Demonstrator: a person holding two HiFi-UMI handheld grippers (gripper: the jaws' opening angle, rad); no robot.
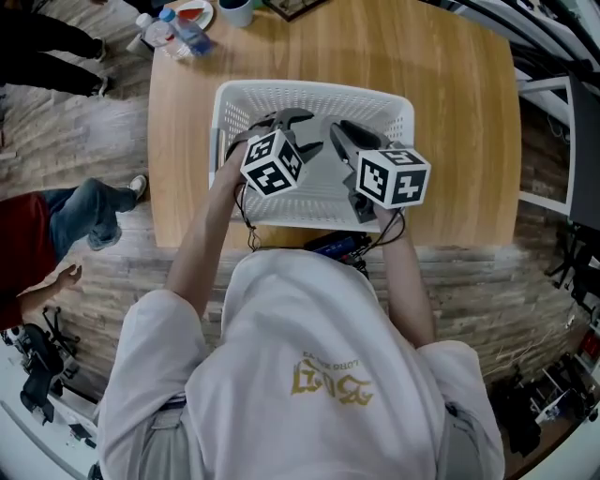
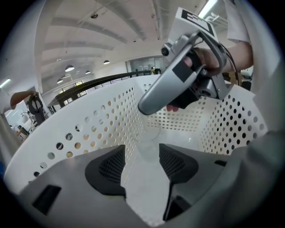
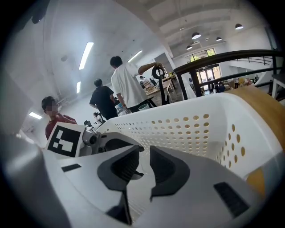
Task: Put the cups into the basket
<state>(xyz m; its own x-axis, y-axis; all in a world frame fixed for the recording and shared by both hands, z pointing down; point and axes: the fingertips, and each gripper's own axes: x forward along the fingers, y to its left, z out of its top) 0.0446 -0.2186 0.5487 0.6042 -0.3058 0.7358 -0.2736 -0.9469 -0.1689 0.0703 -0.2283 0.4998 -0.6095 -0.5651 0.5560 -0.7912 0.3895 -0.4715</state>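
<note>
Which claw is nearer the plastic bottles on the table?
Left. The left claw is over the basket, on the side towards the plastic bottles; the right claw is beside it, farther off.

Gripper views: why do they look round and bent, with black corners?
Left gripper view: a wide-angle lens bows the basket walls and blacks out the corners; the clear cup nearly vanishes against the white. Right gripper view: same bending, and the ceiling lamps glare. Head view: evenly lit, milder bending.

The basket [image 1: 314,94] sits at the table's [image 1: 459,122] centre, with a cup [image 2: 149,133] inside it. Bottles [image 1: 178,33] lie at the table's eleven o'clock, a mug [image 1: 236,9] at twelve.
</note>
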